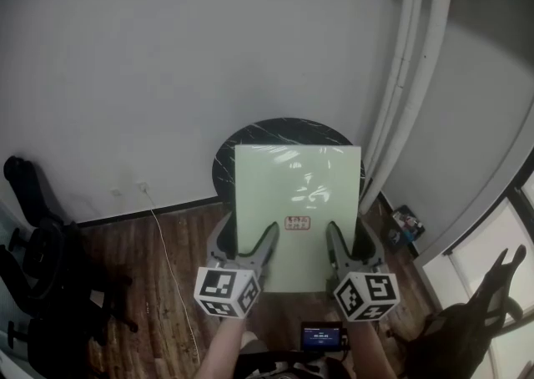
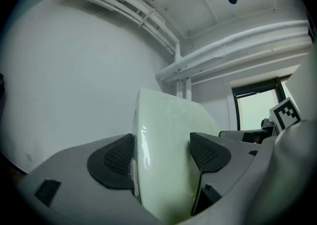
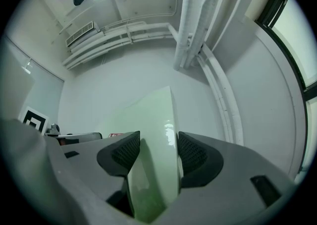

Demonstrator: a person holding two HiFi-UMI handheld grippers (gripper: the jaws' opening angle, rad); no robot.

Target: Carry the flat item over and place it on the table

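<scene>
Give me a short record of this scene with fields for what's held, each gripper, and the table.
Held item: pale green flat square board, small red-printed label near its close edge
Left gripper: shut on the board's near edge
Right gripper: shut on the same edge
Table: round black marble-patterned table, mostly hidden by the board
Contact with table: cannot tell

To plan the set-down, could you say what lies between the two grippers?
In the head view, a small red-printed label on the board sits between left gripper and right gripper.
</scene>
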